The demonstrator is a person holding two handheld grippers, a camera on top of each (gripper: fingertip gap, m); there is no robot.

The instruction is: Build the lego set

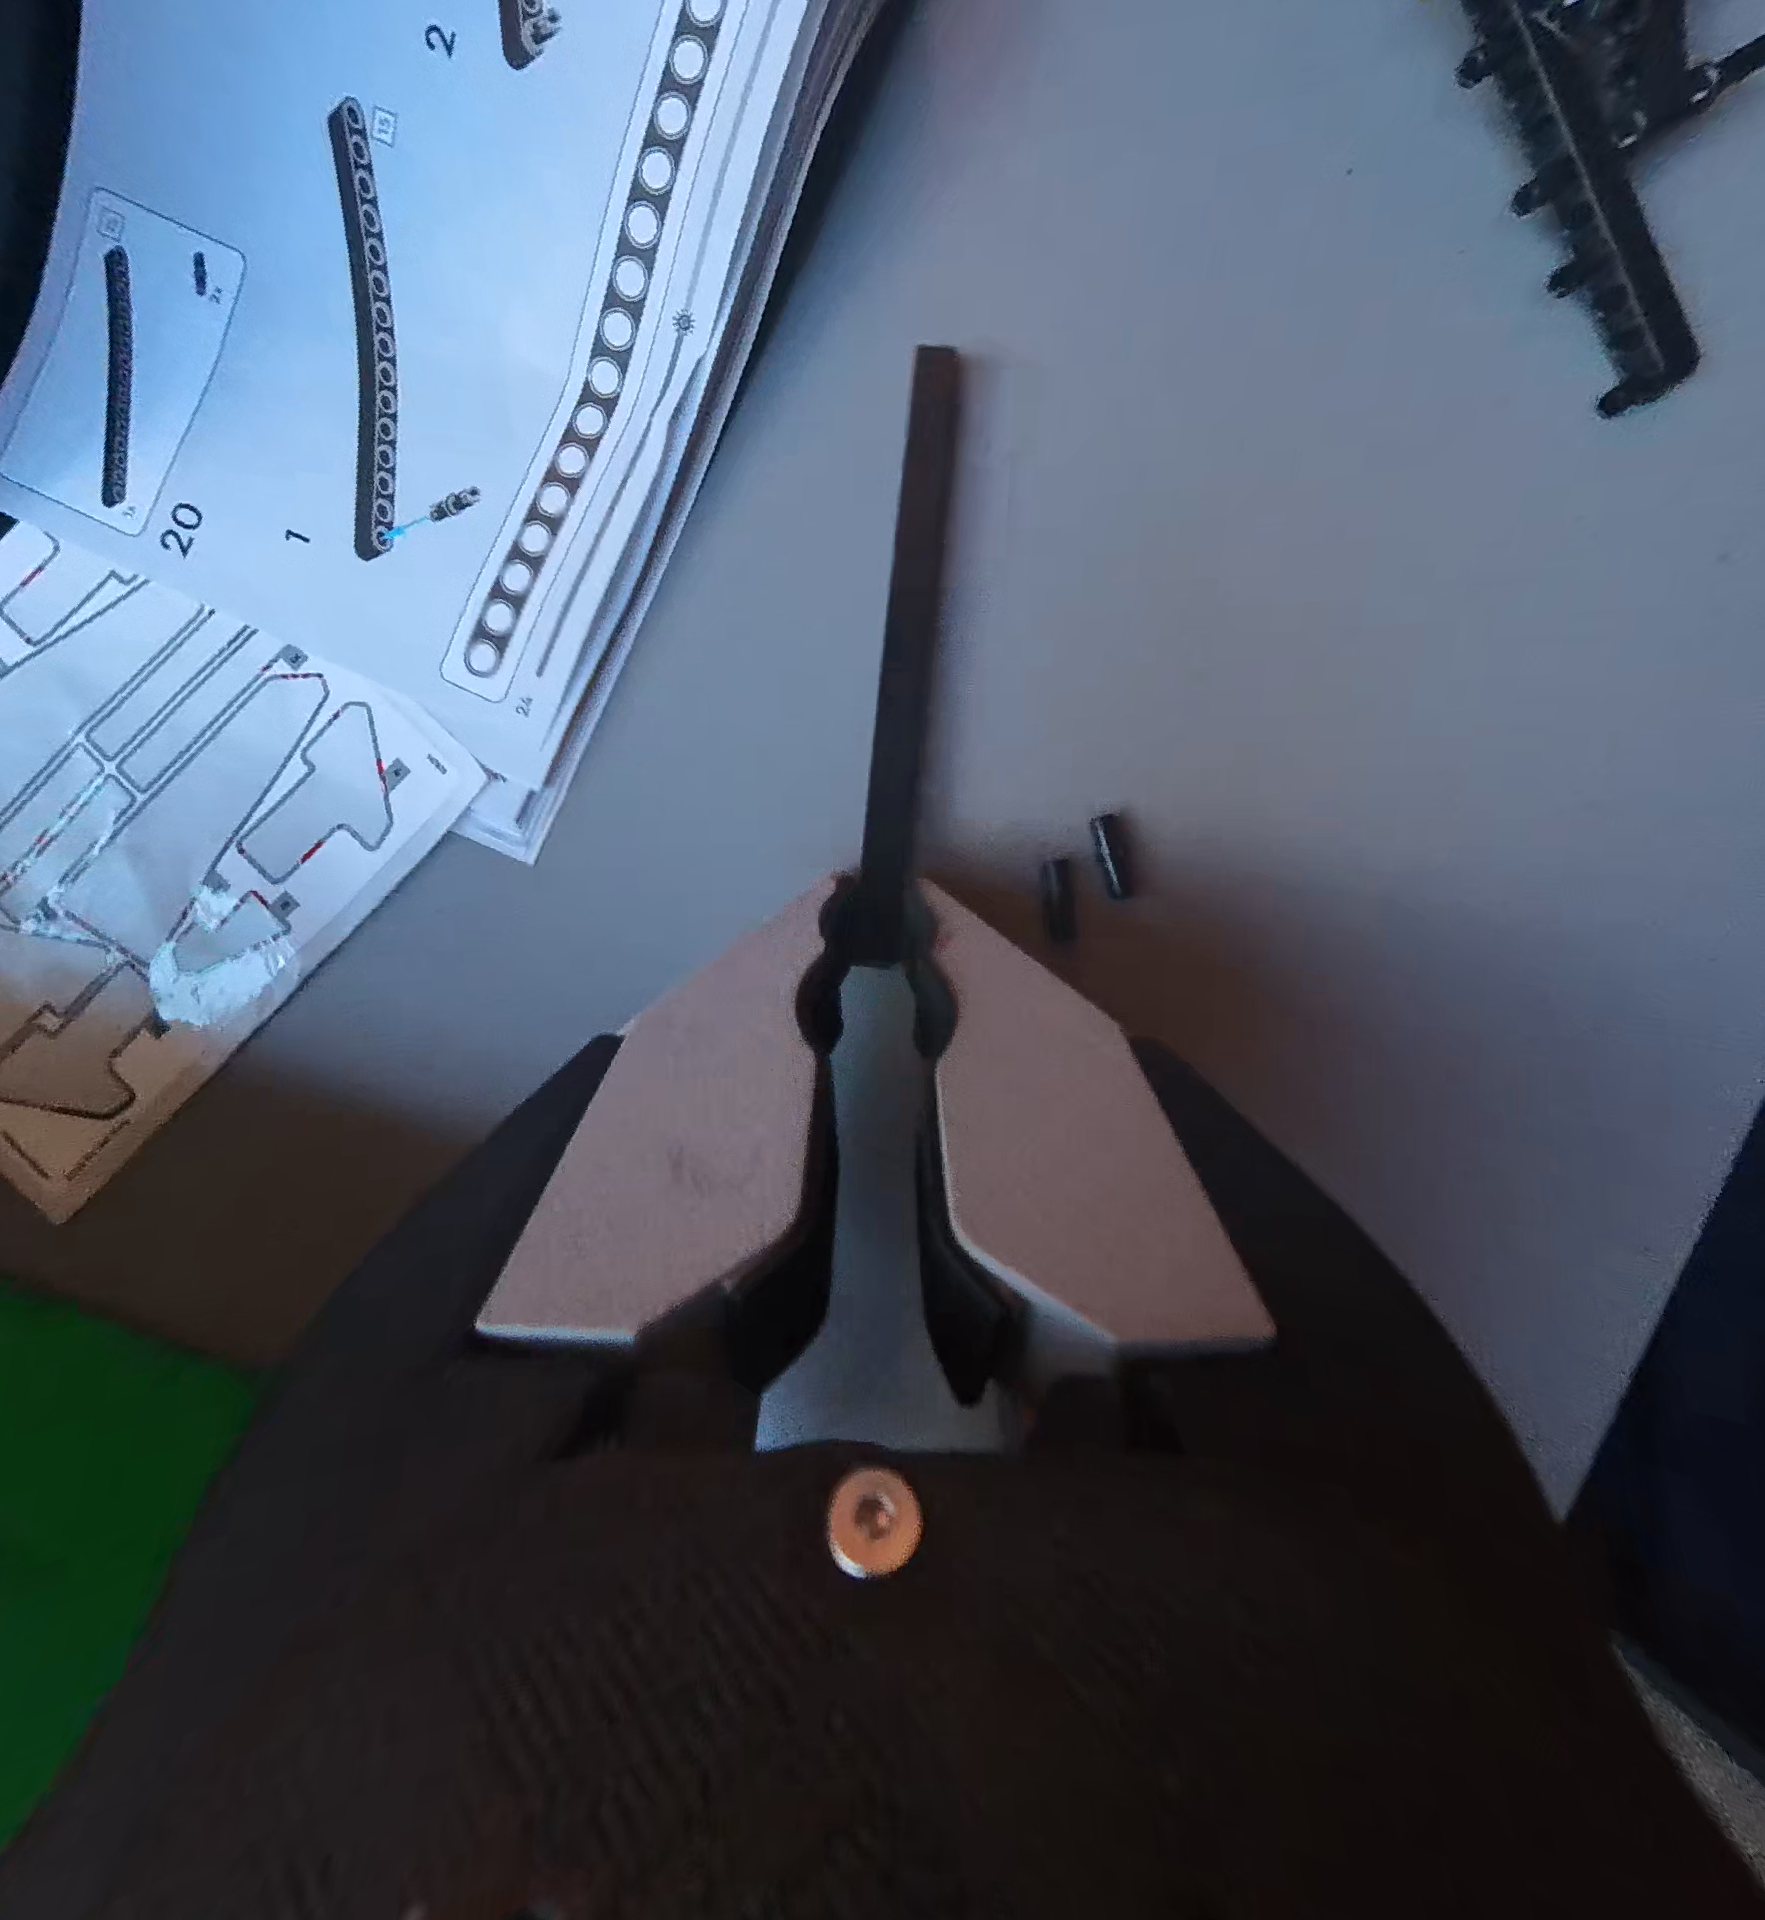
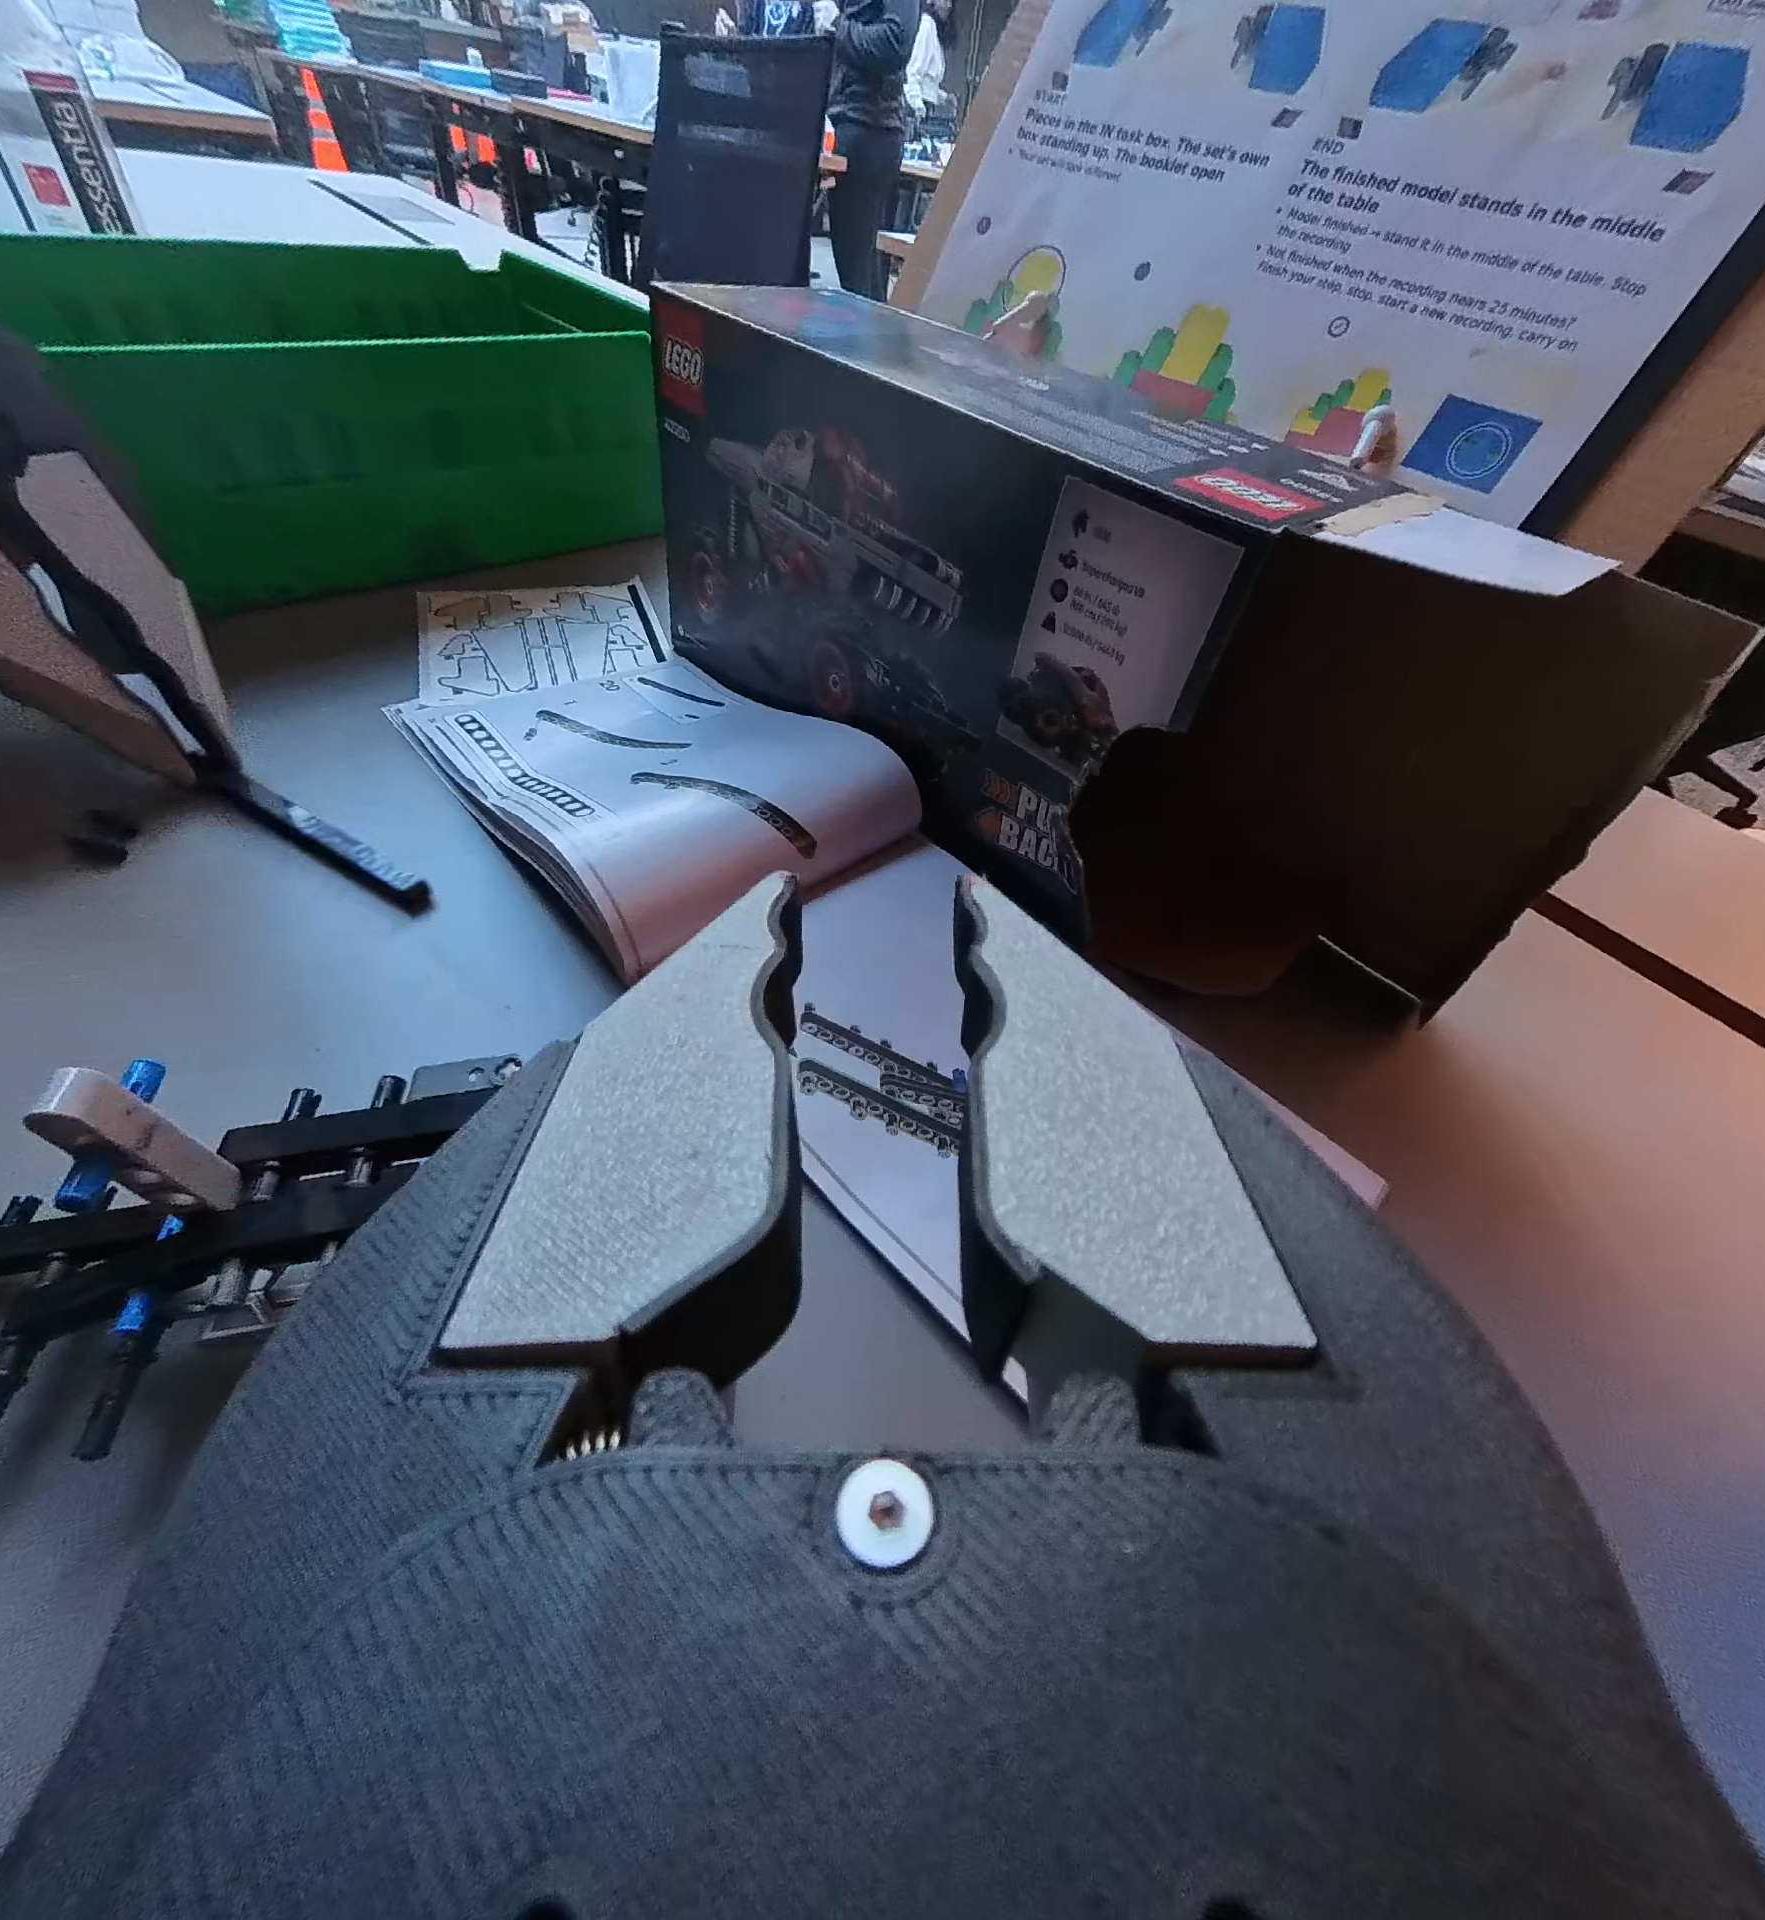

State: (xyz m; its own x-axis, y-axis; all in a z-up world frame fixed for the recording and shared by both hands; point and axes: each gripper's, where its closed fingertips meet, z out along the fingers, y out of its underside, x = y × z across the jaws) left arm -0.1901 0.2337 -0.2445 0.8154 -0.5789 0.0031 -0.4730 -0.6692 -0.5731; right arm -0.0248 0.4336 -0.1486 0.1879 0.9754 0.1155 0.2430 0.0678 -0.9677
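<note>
My left gripper (image 1: 878,920) is shut on one end of a long black beam (image 1: 914,623), which points forward over the grey table. It also shows in the right wrist view (image 2: 197,764), with the beam (image 2: 338,836) slanting down to the table. Two small black pins (image 1: 1086,868) lie just right of the left fingertips. A black assembly with pins (image 1: 1584,197) lies at the far right; in the right wrist view (image 2: 182,1195) it has blue pins and a tan piece. My right gripper (image 2: 873,925) is open and empty above the open instruction booklet (image 2: 712,821).
The booklet (image 1: 390,312) and a sticker sheet (image 1: 130,883) lie to the left of the beam. A green bin (image 2: 338,416) stands at the back left, the set's dark box (image 2: 1065,623) beside the booklet, and a propped board with pictures (image 2: 1377,208) behind it.
</note>
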